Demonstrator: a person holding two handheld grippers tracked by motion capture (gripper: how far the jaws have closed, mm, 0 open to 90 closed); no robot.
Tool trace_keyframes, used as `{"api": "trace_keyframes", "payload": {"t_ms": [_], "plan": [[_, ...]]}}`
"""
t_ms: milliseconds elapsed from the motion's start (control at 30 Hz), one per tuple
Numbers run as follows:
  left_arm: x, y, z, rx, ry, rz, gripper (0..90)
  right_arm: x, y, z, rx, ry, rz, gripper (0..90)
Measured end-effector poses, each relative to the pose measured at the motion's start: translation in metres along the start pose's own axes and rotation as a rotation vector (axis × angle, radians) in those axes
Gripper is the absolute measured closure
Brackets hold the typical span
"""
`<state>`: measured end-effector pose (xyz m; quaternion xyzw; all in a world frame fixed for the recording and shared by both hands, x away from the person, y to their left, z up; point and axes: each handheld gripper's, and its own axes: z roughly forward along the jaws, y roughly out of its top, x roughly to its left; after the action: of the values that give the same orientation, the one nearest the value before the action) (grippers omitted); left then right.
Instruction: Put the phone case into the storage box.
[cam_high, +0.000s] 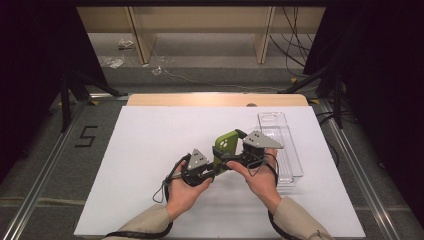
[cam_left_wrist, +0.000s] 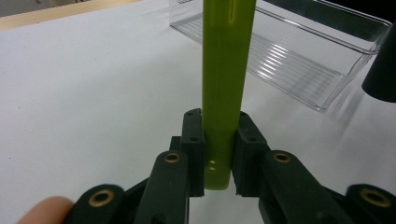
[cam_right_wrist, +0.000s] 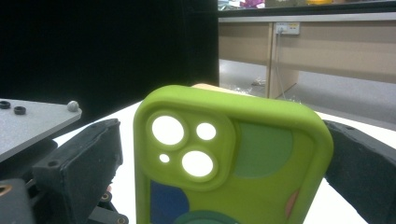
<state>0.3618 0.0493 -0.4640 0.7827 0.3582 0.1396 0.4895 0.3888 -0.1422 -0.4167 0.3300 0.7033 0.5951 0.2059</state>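
A lime-green phone case (cam_high: 225, 142) with a camera cut-out is held up over the white table between both hands. My left gripper (cam_high: 214, 169) is shut on its lower end. In the left gripper view the case (cam_left_wrist: 229, 70) stands edge-on, and the left gripper (cam_left_wrist: 219, 140) pinches its two faces. My right gripper (cam_high: 239, 152) comes in from the right. The right gripper view faces the back of the case (cam_right_wrist: 233, 154), and the right gripper (cam_right_wrist: 224, 158) has a jaw on either side. A white strip shows beside its left jaw.
A clear plastic tray (cam_high: 298, 160) lies on the white sheet (cam_high: 150, 165) to the right of the hands, also seen behind the case as the tray (cam_left_wrist: 299, 60). The table's wooden edge (cam_high: 215, 99) runs along the back. Black stand legs (cam_high: 75, 90) rise off the table's left corner.
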Motion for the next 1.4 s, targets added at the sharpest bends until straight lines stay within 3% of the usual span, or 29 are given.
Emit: {"api": "trace_keyframes", "payload": {"t_ms": [500, 867, 1400], "plan": [[-0.0006, 0.0000, 0.0004, -0.004, 0.000, -0.001, 76.8, -0.0013, -0.0008, -0.0004, -0.002, -0.011, 0.006, 5.1], [0.0000, -0.0003, 0.0007, -0.004, -0.001, -0.004, 76.8, -0.0011, -0.0015, -0.0008, -0.003, -0.038, 0.011, 13.9], [0.0003, -0.0003, 0.0008, -0.007, 0.000, -0.005, 76.6, -0.0012, -0.0023, -0.0007, -0.008, -0.044, 0.011, 14.4]]}}
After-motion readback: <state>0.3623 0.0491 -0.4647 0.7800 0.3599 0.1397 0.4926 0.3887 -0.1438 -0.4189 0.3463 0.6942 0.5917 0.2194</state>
